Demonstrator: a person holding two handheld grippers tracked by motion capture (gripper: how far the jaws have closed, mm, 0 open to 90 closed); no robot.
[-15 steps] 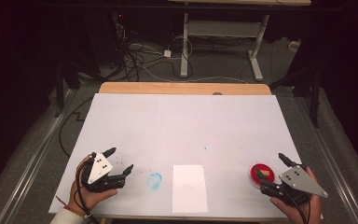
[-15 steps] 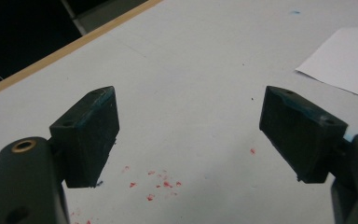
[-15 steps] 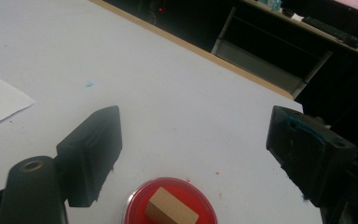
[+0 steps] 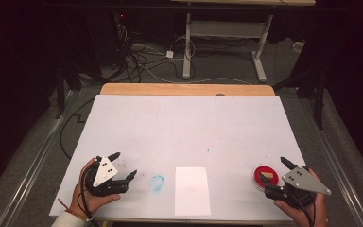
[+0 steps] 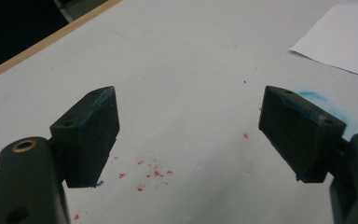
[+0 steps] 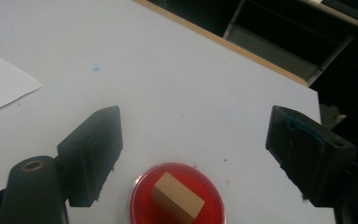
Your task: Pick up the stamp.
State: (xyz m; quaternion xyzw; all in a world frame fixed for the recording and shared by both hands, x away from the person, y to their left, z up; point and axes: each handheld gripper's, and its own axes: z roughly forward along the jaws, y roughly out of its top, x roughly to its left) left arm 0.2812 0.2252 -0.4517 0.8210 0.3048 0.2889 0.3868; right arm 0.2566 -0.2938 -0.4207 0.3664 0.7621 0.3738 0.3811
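Fingers of my right gripper [image 6: 193, 154] are standing spread wide, grasping nothing, over the wooden block [image 6: 176, 201] lying in the red dish [image 6: 142, 193] near the table's [image 4: 189, 123] front edge. My left gripper [image 4: 124, 164] is hovering released beside blue smudge [image 4: 157, 182] and paper [image 4: 192, 190].

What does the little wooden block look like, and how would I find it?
Look at the white table, near its front right corner, just ahead of the right gripper. A round red ink pad sits there, and the wooden block lies on it, the only tan, box-shaped thing around.
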